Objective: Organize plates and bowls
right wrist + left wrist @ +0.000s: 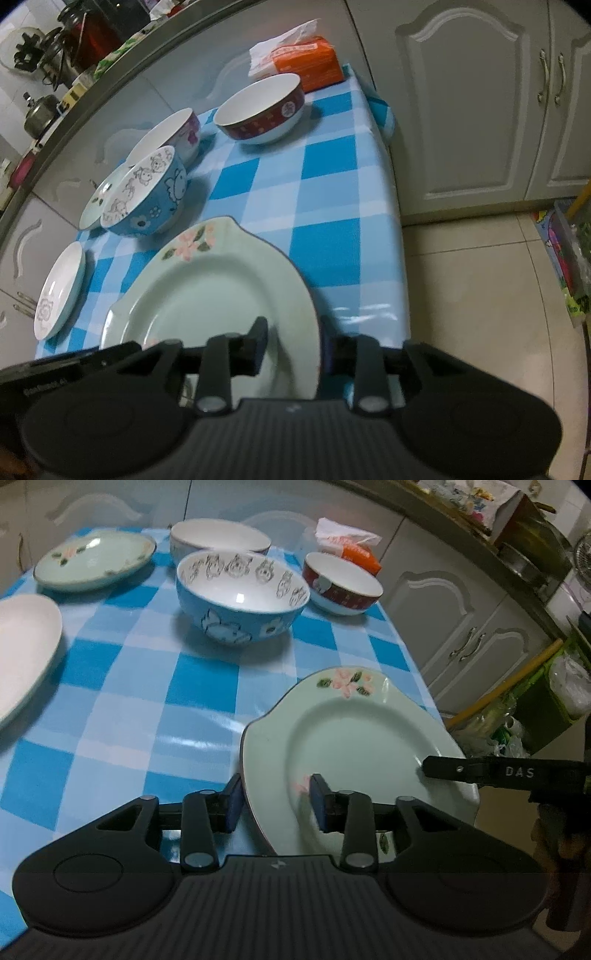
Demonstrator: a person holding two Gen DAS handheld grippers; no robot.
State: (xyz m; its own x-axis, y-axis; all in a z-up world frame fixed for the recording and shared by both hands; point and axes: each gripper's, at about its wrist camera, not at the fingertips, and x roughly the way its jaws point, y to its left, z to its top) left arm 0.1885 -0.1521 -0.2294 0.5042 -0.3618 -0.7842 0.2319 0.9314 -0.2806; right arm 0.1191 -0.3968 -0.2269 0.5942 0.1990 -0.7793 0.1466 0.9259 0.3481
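Green plate (354, 738) (tilted) straddled at opposite rims by parted left gripper (277, 801) and right gripper (291, 347).

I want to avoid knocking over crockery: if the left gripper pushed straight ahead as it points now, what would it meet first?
The left gripper already straddles the green flowered plate, so it would push that. Beyond it, probably the blue cartoon bowl, though depth is unclear.

Pale green floral plate (354, 734) tilted at table edge; bowls, plates beyond.
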